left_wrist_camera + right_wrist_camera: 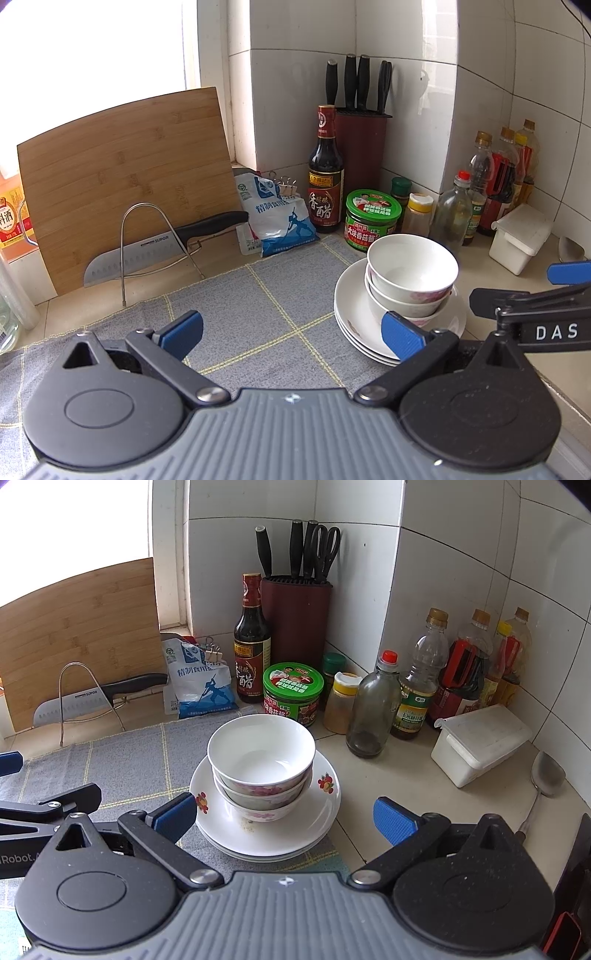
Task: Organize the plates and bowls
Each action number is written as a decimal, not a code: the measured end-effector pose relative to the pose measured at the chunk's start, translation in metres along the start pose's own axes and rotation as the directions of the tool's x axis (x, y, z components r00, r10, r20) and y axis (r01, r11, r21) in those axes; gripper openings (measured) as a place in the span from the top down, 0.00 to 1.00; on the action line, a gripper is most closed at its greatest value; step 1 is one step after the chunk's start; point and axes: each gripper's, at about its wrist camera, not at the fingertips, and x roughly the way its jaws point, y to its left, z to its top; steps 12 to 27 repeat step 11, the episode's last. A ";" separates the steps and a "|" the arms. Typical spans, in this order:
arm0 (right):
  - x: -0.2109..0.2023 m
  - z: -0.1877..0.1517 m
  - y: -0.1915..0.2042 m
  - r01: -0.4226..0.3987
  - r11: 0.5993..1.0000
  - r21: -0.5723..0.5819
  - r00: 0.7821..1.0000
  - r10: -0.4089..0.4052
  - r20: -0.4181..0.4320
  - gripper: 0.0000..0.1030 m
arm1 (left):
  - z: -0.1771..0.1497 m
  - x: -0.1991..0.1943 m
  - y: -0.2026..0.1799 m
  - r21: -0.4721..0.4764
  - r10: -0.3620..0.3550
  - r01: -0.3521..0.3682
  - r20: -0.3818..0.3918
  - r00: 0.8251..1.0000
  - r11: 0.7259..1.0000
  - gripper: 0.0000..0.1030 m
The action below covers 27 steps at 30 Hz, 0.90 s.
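Bench: beige stone bench (pixel 388 775), partly covered by a grey checked cloth mat (pixel 258 306).
Board: bamboo cutting board (pixel 122 173) leaning at the window, behind a wire rack holding a steel knife (pixel 140 254) marked "SUPOR".
Plates: stack of white flower-printed plates (pixel 321 812) at the mat's right edge.
Bowls: three nested white floral bowls (pixel 262 764) standing on the plates.
Left claw (pixel 291 332): wide, empty; stack just beside its right finger.
Right claw (pixel 284 818): wide, empty; stack just ahead between the fingers. The other tool reads "Robot."; "DAS" on this one.
Behind: dark vinegar bottle (pixel 252 642) reading "香醋", green-lidded sauce jar (pixel 293 694), maroon knife block (pixel 295 620).
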 end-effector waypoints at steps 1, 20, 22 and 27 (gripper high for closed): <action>0.000 0.000 0.000 0.000 1.000 0.000 1.000 0.000 0.000 0.00 | 0.000 0.000 0.000 0.000 0.000 0.000 0.000 1.000 1.000 0.01; -0.001 0.003 0.000 -0.006 1.000 -0.007 1.000 0.006 0.009 0.00 | 0.001 0.001 0.001 0.003 0.011 -0.011 -0.004 1.000 1.000 0.01; -0.001 0.003 0.000 -0.006 1.000 -0.007 1.000 0.006 0.009 0.00 | 0.001 0.001 0.001 0.003 0.011 -0.011 -0.004 1.000 1.000 0.01; -0.001 0.003 0.000 -0.006 1.000 -0.007 1.000 0.006 0.009 0.00 | 0.001 0.001 0.001 0.003 0.011 -0.011 -0.004 1.000 1.000 0.01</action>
